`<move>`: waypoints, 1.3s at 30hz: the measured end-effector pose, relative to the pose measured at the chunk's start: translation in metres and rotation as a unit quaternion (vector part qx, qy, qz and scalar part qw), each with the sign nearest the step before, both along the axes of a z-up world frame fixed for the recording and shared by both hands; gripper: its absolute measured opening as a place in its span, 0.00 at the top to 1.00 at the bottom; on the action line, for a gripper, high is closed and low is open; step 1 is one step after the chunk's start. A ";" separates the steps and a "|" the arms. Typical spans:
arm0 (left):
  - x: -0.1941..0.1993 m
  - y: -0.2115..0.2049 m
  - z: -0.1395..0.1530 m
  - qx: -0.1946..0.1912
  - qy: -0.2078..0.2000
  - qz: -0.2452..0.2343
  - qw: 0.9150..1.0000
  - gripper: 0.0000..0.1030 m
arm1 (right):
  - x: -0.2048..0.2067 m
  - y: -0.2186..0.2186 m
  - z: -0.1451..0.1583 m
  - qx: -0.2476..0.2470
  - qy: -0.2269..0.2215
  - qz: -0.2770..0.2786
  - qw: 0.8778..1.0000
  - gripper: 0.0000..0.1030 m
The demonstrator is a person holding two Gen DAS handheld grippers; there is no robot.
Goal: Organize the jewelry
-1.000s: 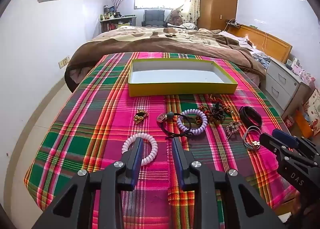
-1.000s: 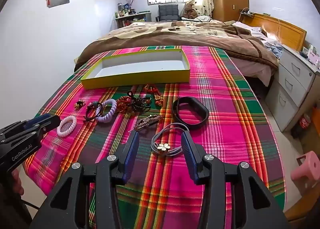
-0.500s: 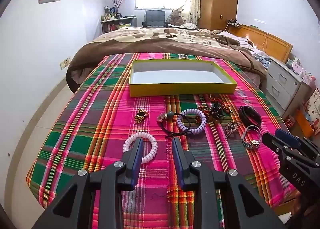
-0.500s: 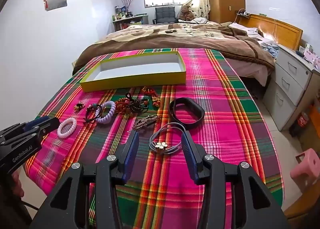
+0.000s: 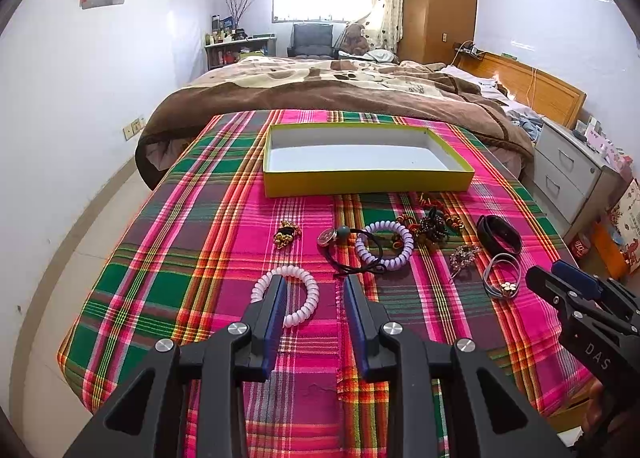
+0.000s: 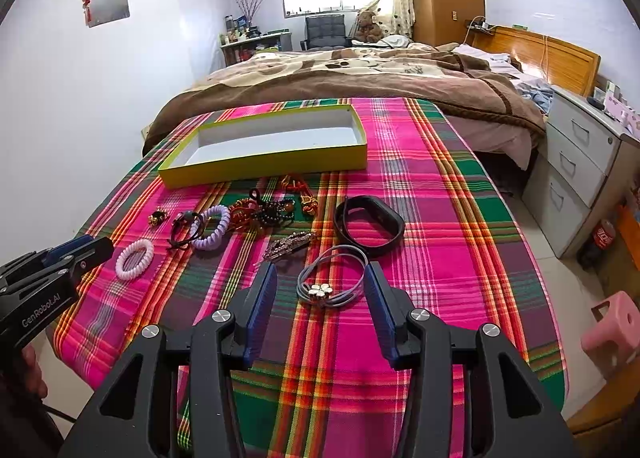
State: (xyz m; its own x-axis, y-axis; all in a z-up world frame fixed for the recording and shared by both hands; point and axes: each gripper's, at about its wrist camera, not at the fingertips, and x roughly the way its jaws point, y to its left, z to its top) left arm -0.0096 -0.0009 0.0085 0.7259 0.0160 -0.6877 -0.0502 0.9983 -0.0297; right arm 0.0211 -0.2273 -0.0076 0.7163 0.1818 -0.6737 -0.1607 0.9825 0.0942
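Observation:
Jewelry lies loose on a plaid cloth in front of an empty yellow box (image 5: 368, 180) (image 6: 264, 166). My left gripper (image 5: 312, 282) hovers open over a pink-white coil hair tie (image 5: 304, 306) (image 6: 135, 258), not touching it. My right gripper (image 6: 321, 270) (image 5: 544, 276) stands open with a grey hair tie with a flower (image 6: 320, 290) (image 5: 502, 278) lying on the cloth between its fingers, pads apart from it. Also there are a purple coil (image 5: 384, 246), a black band (image 6: 368, 226), a rhinestone clip (image 6: 288, 244), a gold charm (image 5: 286, 236) and a beaded tangle (image 6: 268, 212).
The plaid cloth (image 5: 192, 258) covers a table that ends close on the left and right. A bed with a brown blanket (image 5: 340, 90) lies behind the box. Grey drawers (image 6: 580, 162) stand at the right, and a pink stool (image 6: 612, 330) is on the floor.

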 end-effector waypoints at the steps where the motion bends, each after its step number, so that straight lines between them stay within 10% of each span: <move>1: 0.000 0.000 0.000 0.000 0.000 0.000 1.000 0.72 | 0.000 0.000 0.000 -0.001 0.000 0.000 1.000 0.55; 39: -0.001 -0.003 0.002 0.003 0.001 -0.003 1.000 0.72 | -0.002 -0.005 0.002 -0.003 -0.001 -0.004 1.000 0.54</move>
State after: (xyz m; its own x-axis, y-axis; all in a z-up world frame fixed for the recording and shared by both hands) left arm -0.0103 -0.0036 0.0104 0.7250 0.0156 -0.6886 -0.0436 0.9988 -0.0233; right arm 0.0189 -0.2320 -0.0053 0.7191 0.1727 -0.6731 -0.1532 0.9842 0.0888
